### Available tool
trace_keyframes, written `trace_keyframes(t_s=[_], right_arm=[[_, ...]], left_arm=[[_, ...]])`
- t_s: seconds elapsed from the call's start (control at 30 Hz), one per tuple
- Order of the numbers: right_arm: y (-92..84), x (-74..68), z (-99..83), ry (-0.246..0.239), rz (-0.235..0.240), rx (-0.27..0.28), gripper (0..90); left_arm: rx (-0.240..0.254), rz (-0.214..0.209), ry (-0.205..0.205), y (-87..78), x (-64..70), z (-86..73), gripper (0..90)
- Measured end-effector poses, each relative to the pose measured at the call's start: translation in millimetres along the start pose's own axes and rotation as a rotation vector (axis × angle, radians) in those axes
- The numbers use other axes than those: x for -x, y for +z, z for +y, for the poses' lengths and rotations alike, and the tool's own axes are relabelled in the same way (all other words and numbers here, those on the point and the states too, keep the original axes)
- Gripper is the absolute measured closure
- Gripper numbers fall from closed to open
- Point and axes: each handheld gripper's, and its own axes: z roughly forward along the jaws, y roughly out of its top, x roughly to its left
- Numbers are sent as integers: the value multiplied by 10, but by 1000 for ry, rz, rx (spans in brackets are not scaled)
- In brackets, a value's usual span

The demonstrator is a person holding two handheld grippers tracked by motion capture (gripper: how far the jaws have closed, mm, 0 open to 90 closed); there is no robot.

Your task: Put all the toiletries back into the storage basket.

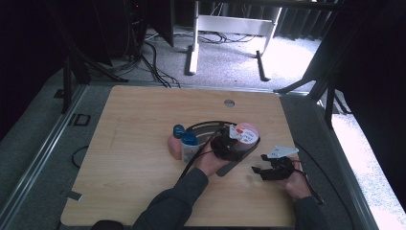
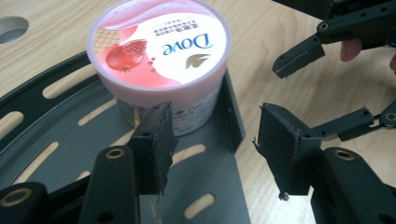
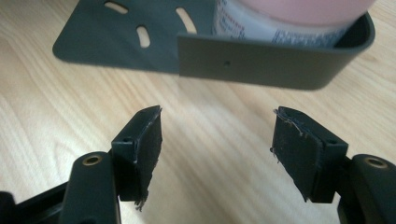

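Note:
A pink Dove tub [image 2: 159,46] with its lid on stands in a dark grey slotted tray [image 2: 205,182] near the table's middle. My left gripper [image 2: 212,140] hovers over the tray's floor just short of the tub, open, with nothing between its pads. In the high view it [image 1: 225,143] sits beside the tub [image 1: 247,133]. My right gripper [image 3: 217,140] is open over bare wood, facing the tray's low outer wall [image 3: 261,65], with the tub [image 3: 280,23] behind that wall. The high view has it [image 1: 258,164] right of the tray [image 1: 206,126].
Two small bottles with blue caps, one pink [image 1: 175,143] and one clear [image 1: 189,147], stand together at the tray's left edge. A round hole [image 1: 229,102] sits near the table's far edge. Bare wood spreads to the left and the front.

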Motion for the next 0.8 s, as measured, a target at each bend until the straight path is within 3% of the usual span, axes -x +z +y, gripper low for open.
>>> trace_keyframes(t_s=[0.2,0.37,0.57,0.8], right_arm=[[-65,-82,-146,9,-26,4,324],[-74,-111,-240,19,-17,28,309],[-59,-140,-284,29,-1,58,300],[3,-140,-341,33,-1,41,290]], left_arm=[[24,-12,-4,-122,10,-28,474],[44,-43,-18,-228,-3,-22,497],[54,-55,12,-354,41,-12,496],[54,-53,35,-478,63,-21,492]])
